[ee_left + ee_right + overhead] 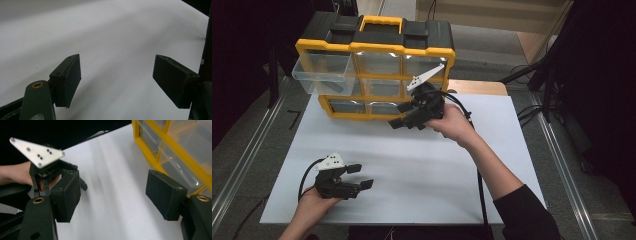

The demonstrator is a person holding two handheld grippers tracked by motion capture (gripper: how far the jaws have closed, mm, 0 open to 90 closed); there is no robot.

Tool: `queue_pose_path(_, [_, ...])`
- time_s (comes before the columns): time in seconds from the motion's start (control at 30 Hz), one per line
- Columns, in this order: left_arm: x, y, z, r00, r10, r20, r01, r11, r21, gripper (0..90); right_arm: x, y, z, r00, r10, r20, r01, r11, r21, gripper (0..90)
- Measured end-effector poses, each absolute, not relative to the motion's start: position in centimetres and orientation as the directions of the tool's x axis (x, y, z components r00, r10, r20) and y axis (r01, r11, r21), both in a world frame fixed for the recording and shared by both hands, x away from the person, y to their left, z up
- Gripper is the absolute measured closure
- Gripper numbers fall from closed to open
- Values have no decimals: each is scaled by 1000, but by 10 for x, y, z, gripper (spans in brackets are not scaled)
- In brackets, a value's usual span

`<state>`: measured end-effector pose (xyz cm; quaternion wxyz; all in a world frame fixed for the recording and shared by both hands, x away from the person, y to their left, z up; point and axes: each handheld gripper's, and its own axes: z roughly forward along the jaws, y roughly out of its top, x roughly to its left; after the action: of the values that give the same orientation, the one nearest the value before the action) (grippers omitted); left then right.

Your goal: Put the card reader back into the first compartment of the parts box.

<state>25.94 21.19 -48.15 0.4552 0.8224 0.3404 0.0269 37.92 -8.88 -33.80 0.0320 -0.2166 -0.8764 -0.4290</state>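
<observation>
A yellow-and-black drawer cabinet [377,47] with clear drawers stands at the back of the white table [412,170]. Its top left drawer [323,74] is pulled out. My right gripper [400,116] hovers open just in front of the cabinet's lower drawers, its jaws pointing left with nothing between them. In the right gripper view the open pads [66,195] frame bare table, with the cabinet [172,147] at the upper right. My left gripper [360,176] rests open low over the table's near left part. The left gripper's jaws [116,62] stand wide over bare white surface.
The right gripper's black cable [481,190] runs along the forearm to the table's front edge. Metal floor rails [247,155] flank the table on both sides. In the right gripper view the left hand's gripper [45,167] with its grey plate sits farther off.
</observation>
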Motion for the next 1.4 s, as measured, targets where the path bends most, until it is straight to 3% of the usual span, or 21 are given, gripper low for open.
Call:
queue_pose_path(0.73, [259, 209, -482, 773, 579, -261, 530, -363, 766, 240, 346, -121, -394, -894, 358, 269, 436, 558, 706, 263])
queue_pose_path(1.4, [259, 208, -483, 778, 573, -258, 528, -373, 763, 240, 314, -156, -444, -843, 451, 295, 512, 503, 696, 257])
